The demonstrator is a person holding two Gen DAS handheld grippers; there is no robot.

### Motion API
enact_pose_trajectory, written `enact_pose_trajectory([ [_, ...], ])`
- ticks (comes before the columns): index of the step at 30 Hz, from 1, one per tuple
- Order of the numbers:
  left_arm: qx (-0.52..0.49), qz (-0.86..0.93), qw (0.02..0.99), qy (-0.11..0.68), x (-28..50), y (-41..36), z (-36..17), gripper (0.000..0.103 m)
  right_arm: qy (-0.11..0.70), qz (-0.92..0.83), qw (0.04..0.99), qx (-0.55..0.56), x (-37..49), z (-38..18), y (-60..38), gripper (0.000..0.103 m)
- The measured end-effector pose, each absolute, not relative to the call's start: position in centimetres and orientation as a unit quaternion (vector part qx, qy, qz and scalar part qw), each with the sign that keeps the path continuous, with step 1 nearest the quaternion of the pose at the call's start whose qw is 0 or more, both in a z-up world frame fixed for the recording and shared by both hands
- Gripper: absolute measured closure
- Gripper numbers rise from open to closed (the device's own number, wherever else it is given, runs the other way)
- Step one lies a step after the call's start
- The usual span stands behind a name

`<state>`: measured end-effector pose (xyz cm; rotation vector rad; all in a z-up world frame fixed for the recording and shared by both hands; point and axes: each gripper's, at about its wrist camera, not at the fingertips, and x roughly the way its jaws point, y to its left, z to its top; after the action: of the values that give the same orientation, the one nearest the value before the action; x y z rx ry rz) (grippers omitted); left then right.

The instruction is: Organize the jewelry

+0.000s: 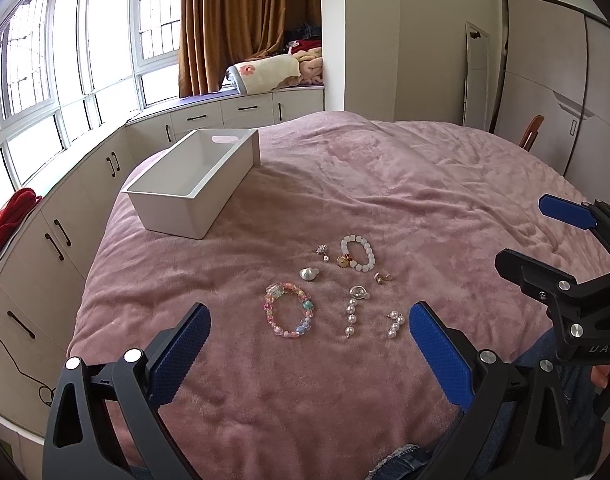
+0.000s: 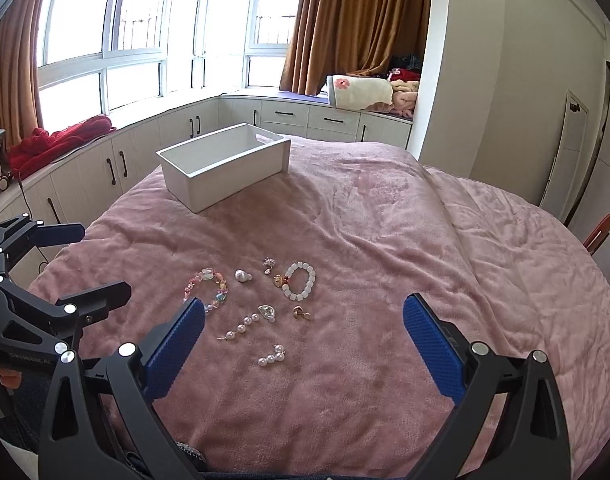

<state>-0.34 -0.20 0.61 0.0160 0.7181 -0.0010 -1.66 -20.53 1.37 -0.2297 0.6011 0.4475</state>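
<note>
While both grippers gape, jewelry [image 1: 325,292] lies loose.

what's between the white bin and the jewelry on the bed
Nothing: in both wrist views only bare pink blanket lies between the white bin and the nearest pieces, the white bead bracelet and small silver charm.

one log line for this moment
stage: pre-grasp | left claw: open, empty | right claw: open, empty | jewelry: on blanket | white bin: empty
</note>
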Motion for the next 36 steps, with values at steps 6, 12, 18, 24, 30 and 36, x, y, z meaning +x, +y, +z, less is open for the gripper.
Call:
enact_pose_trajectory([
  [6, 0.006, -0.001, 0.937, 0.350, -0.35, -0.17, 0.78, 0.002, 0.293, 0.218, 0.924, -0.112, -1.67, 1.36, -20.53, 0.005],
  [12, 0.008, 0.000, 0.937, 0.349, -0.39, -0.30, 0.84, 0.002, 0.293, 0.218, 0.924, -0.112, -1.69, 1.34, -20.53, 0.005],
  [18, 0.000, -0.001, 0.937, 0.350, -0.33, -0.21, 1.04, 0.002, 0.294, 0.219, 0.923, -0.112, -1.63, 1.39, -20.53, 0.005],
  [24, 0.003, -0.001, 0.937, 0.350, -0.41, -0.15, 1.03, 0.002, 0.294, 0.219, 0.923, -0.112, -1.64, 1.40, -20.52, 0.005],
  [30, 0.002, -0.002, 0.937, 0.349, -0.43, -0.03, 1.02, 0.002, 0.294, 0.220, 0.923, -0.113, -1.64, 1.42, -20.51, 0.005],
  [36, 0.002, -0.002, 0.937, 0.350, -0.42, -0.07, 1.00, 0.002, 0.293, 0.220, 0.923, -0.113, -1.63, 1.49, -20.47, 0.005],
])
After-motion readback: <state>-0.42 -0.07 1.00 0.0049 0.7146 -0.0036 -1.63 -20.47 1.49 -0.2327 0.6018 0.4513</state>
